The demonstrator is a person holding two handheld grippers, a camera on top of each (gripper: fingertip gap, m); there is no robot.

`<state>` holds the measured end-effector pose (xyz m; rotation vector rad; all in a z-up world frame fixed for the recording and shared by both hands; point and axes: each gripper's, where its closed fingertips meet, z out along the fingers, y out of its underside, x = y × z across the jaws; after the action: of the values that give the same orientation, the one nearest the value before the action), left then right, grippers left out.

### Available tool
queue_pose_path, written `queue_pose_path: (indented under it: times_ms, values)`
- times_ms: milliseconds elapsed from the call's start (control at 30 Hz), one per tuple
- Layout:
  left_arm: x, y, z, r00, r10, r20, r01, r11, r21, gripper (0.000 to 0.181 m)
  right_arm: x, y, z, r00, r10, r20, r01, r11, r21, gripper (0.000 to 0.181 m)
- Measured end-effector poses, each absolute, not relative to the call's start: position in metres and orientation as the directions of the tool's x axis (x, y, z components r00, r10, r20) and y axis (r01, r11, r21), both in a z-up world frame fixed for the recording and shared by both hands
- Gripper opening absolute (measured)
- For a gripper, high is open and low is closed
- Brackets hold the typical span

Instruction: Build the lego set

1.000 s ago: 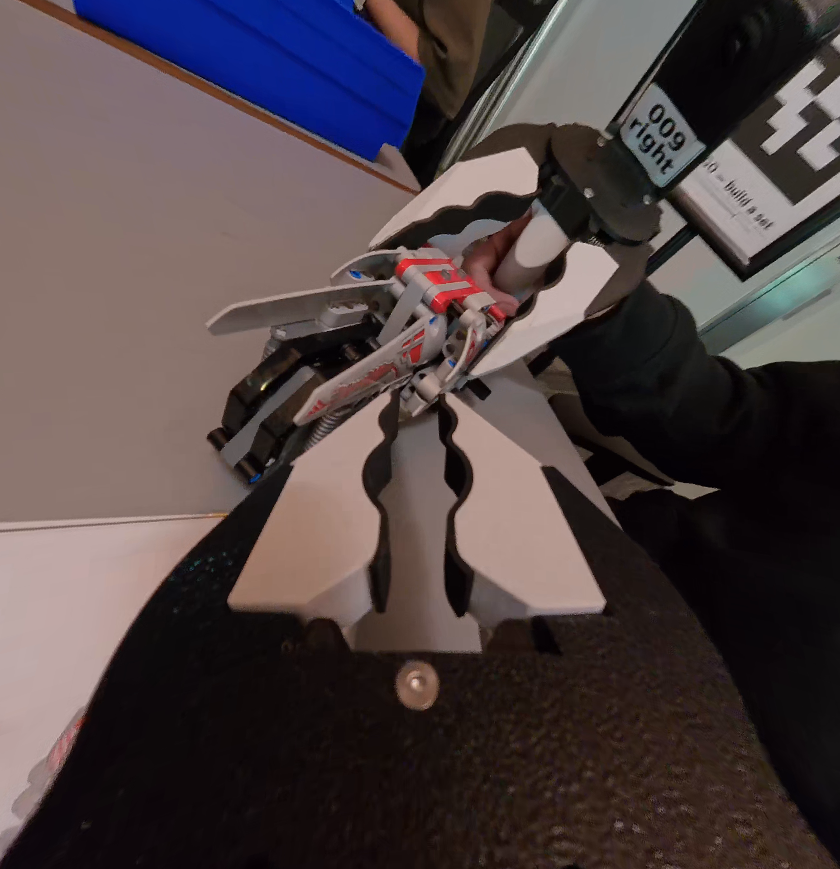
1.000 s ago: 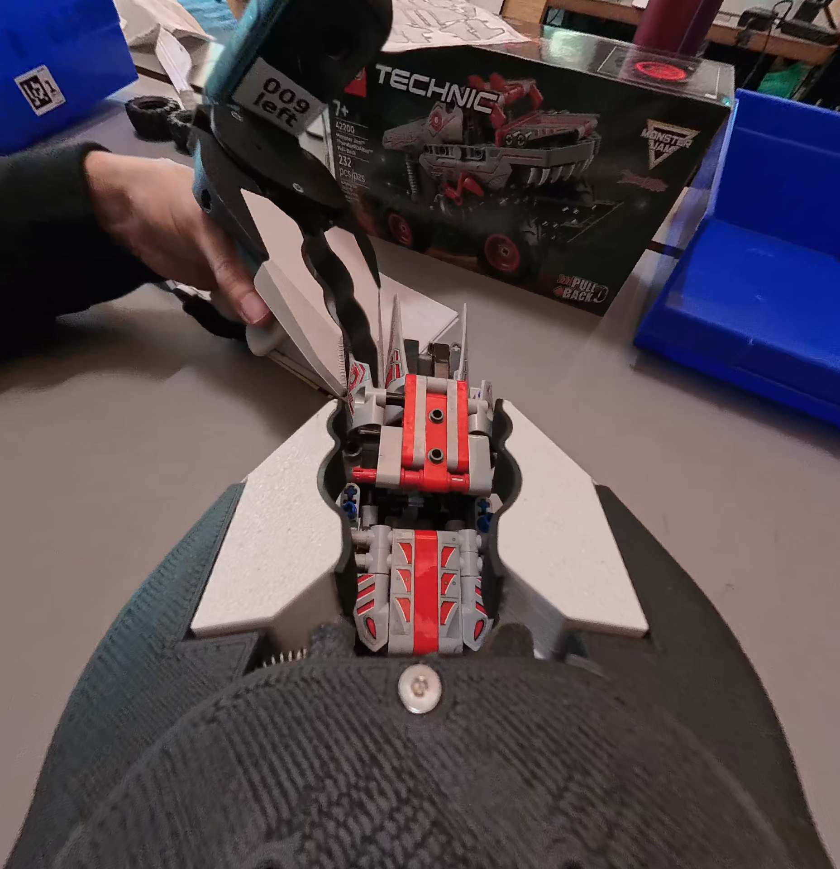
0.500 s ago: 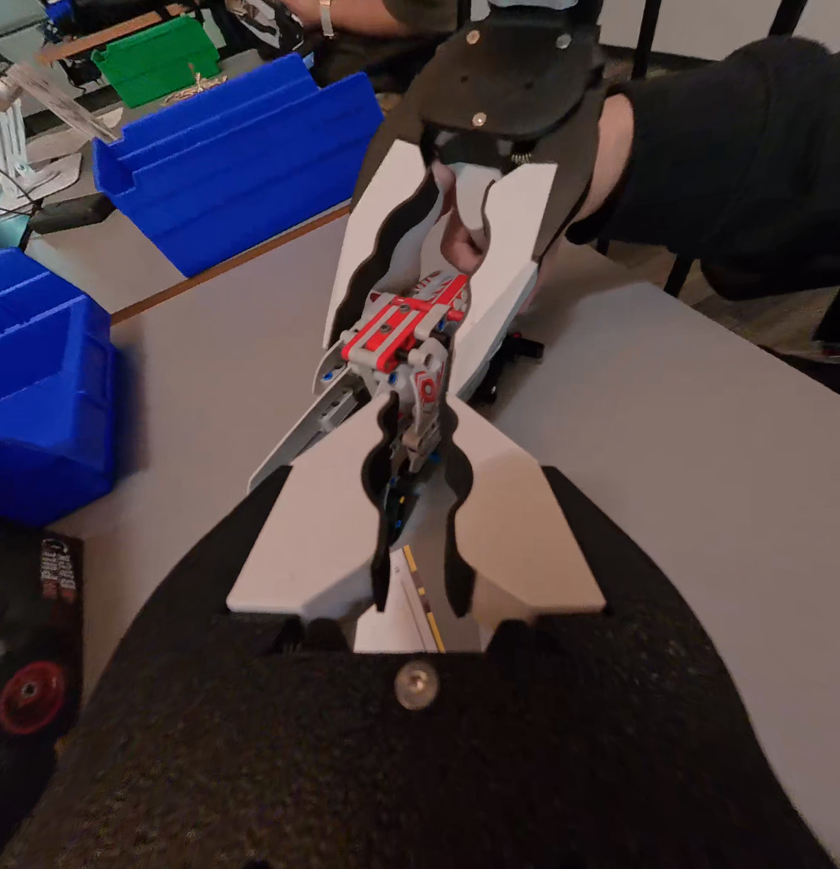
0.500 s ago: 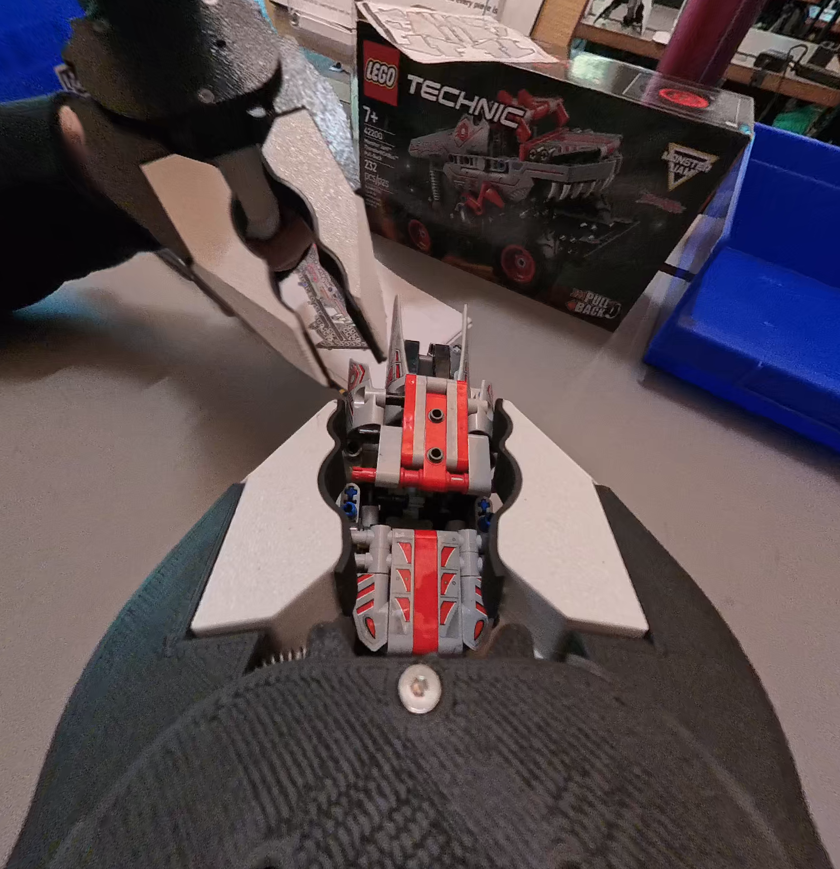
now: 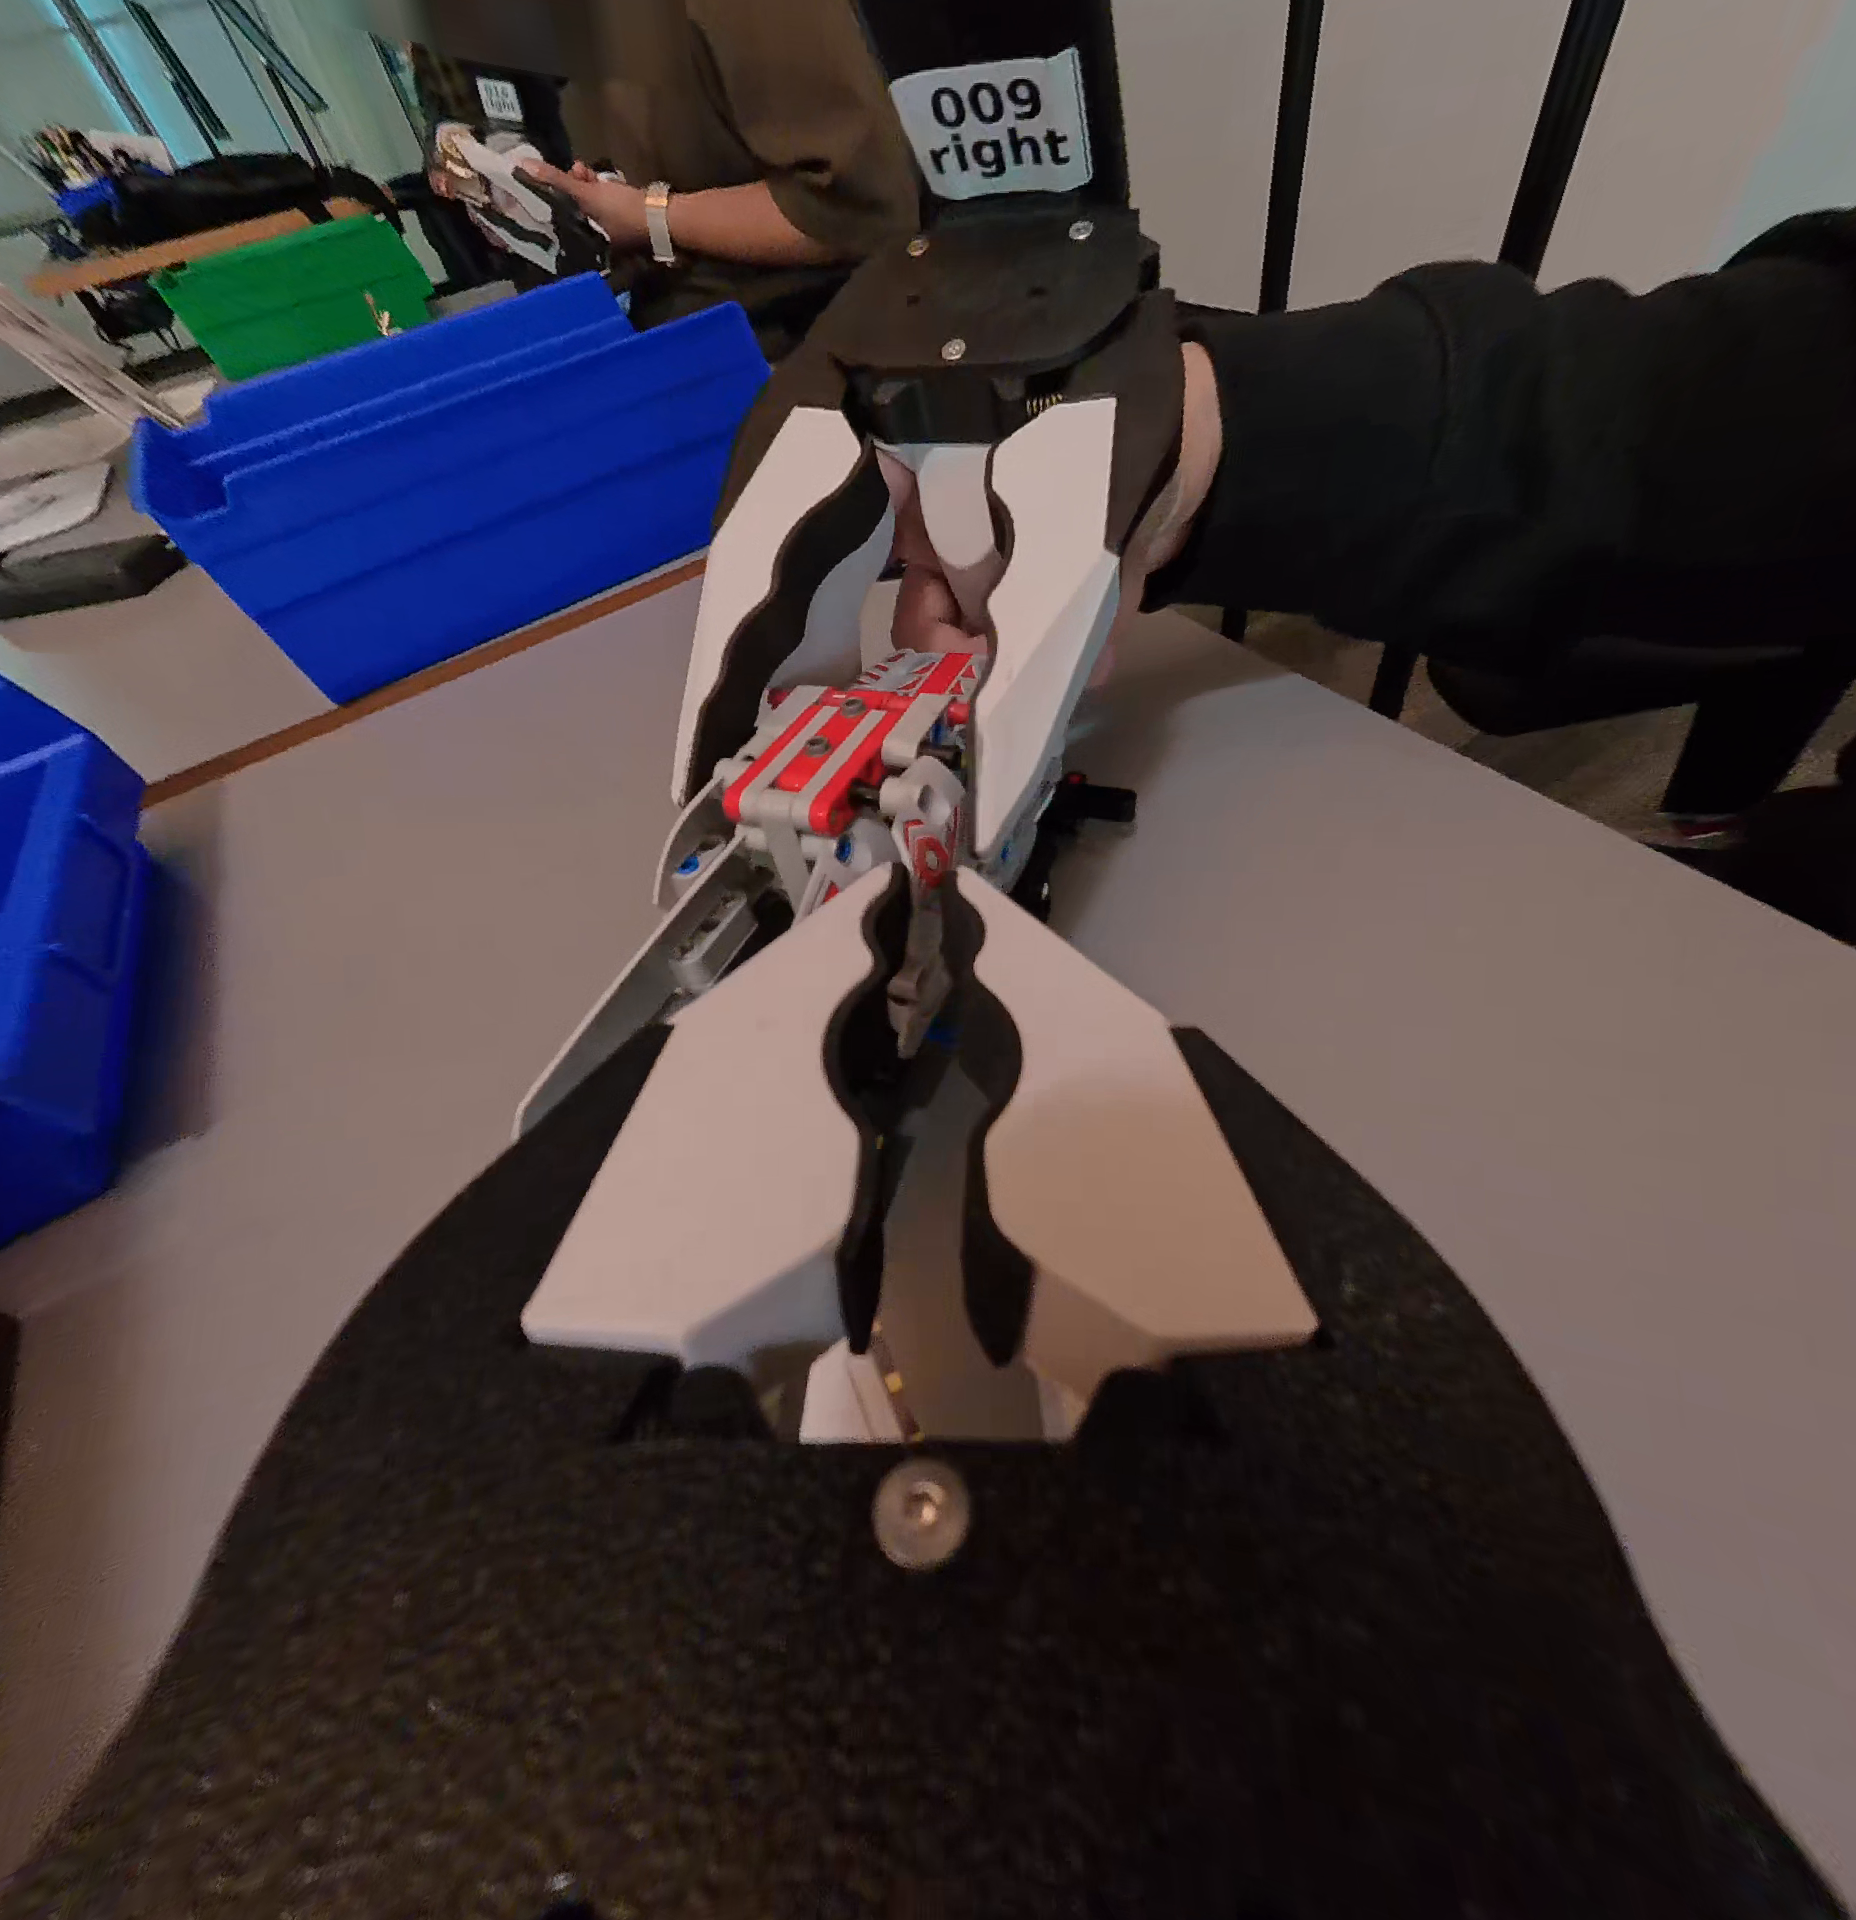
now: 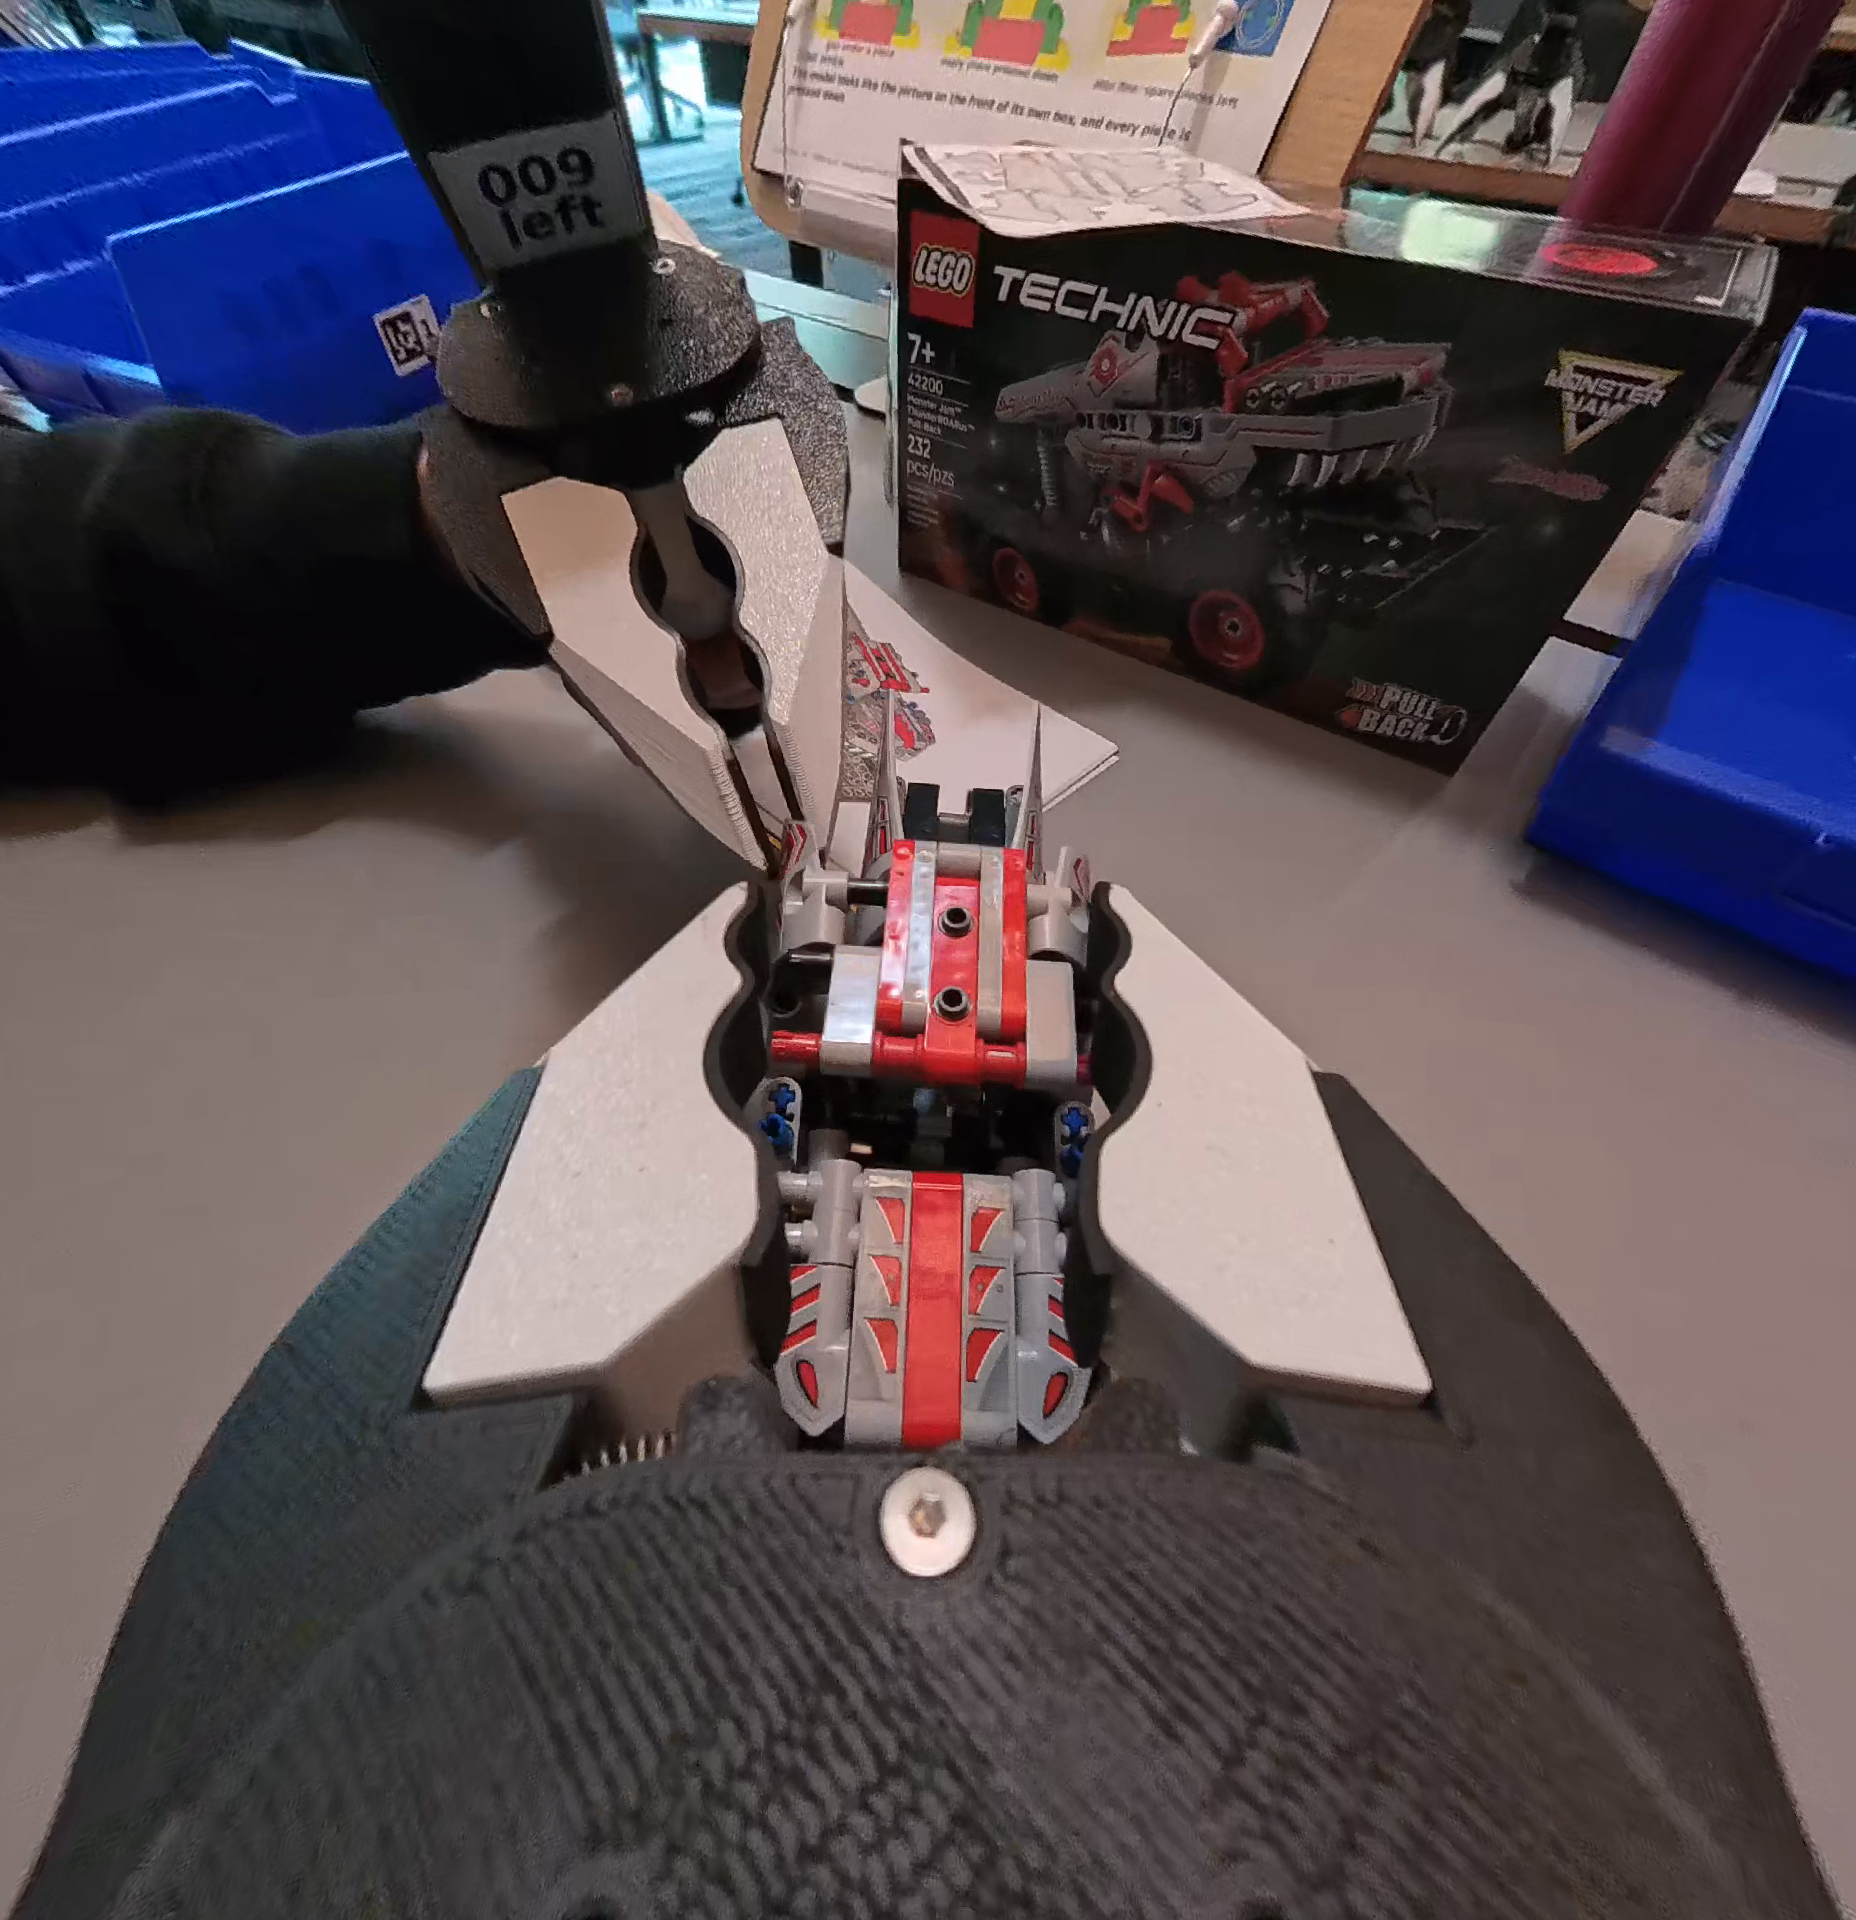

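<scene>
Going left to right in the right wrist view: blue bins (image 6: 207,260) at the back left, then the left gripper (image 6: 773,821) with a white printed label on its black handle. Its tips are pinched nearly closed on a thin grey and red side piece (image 5: 919,966) at the front corner of the lego truck (image 6: 934,1122). The truck sits on the grey table (image 6: 280,1039), wedged between the right gripper's (image 6: 929,904) wide-spread fingers, which clamp its sides. Behind it lies an instruction booklet (image 6: 965,727), then the black set box (image 6: 1298,468) with logo and printed lettering, then another blue bin (image 6: 1755,727).
</scene>
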<state>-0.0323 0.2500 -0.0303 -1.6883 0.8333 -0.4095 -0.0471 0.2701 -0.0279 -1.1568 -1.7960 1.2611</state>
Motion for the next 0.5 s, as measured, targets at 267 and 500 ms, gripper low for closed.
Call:
queue_pose_path:
  times_ms: [267,500]
  values:
    - [-0.0351,0.2529,-0.0291,0.707,-0.681,-0.190,-0.315,-0.063,-0.947,0.008,-0.0478,0.2708,-0.0292,-0.382,0.919,0.099,0.237,0.201,-0.951,0.059]
    - [-0.0292,0.2521,-0.0291,0.702,-0.696,-0.150,-0.308,-0.106,-0.945,0.004,-0.0479,0.2706,-0.0290,-0.379,0.919,0.105,0.232,0.205,-0.951,0.059]
